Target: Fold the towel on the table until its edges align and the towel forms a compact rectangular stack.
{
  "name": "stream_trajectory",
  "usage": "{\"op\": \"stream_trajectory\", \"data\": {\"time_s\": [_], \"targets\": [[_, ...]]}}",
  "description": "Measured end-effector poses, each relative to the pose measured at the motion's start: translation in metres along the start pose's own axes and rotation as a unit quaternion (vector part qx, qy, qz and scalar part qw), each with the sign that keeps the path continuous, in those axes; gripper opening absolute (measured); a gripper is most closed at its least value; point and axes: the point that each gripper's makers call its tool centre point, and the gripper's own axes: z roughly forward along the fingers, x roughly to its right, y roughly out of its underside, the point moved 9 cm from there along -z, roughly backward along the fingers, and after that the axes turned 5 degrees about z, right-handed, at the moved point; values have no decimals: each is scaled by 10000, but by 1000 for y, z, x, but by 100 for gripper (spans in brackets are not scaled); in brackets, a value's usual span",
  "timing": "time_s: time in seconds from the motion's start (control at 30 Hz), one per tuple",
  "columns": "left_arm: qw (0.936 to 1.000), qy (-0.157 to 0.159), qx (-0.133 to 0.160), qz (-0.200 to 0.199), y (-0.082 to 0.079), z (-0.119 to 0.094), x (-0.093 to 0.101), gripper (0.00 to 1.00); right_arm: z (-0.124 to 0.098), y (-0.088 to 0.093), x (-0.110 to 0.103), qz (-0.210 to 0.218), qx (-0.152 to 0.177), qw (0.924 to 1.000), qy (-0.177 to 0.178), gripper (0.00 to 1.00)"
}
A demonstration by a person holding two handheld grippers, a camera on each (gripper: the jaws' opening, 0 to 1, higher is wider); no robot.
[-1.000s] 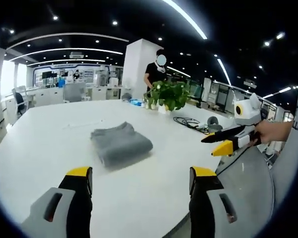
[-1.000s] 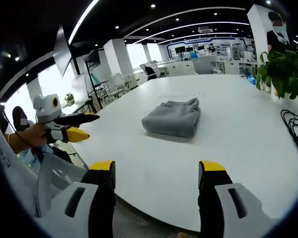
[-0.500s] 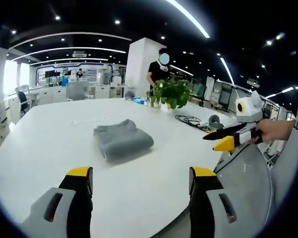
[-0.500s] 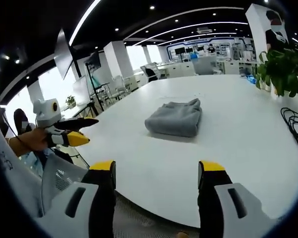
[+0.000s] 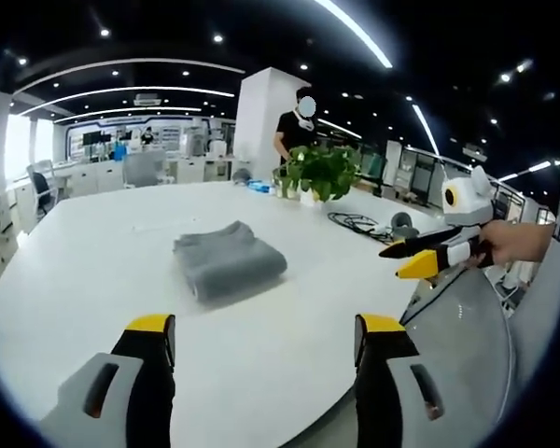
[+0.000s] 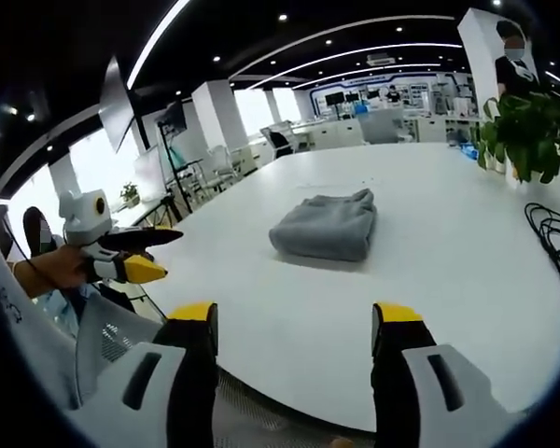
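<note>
You are holding left claw (image 5: 257,338) and right claw (image 6: 295,327) wide, empty, off table (image 6: 448,271): towel (image 5: 229,260) lying folded, compact.

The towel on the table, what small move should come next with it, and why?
Probably none beyond holding back: the grey towel already lies on the white table as a compact folded stack, its edges roughly aligned. Both the left hand-held gripper and the right hand-held gripper are open, empty and well short of it, so stopping looks right.
</note>
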Motion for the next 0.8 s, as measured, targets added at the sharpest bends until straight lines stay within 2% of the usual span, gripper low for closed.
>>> {"op": "stream_trajectory", "data": {"time_s": [0.5, 0.7, 0.8], "targets": [[9999, -108, 0, -79, -5, 5, 1, 80, -2, -3, 6, -51, 15, 10000, 18, 67], [9997, -159, 34, -194, -4, 7, 5, 80, -1, -3, 6, -45, -26, 10000, -39, 67], [9996, -163, 51, -243, -4, 12, 13, 79, 0, -5, 6, -81, -56, 9999, -72, 67]]}}
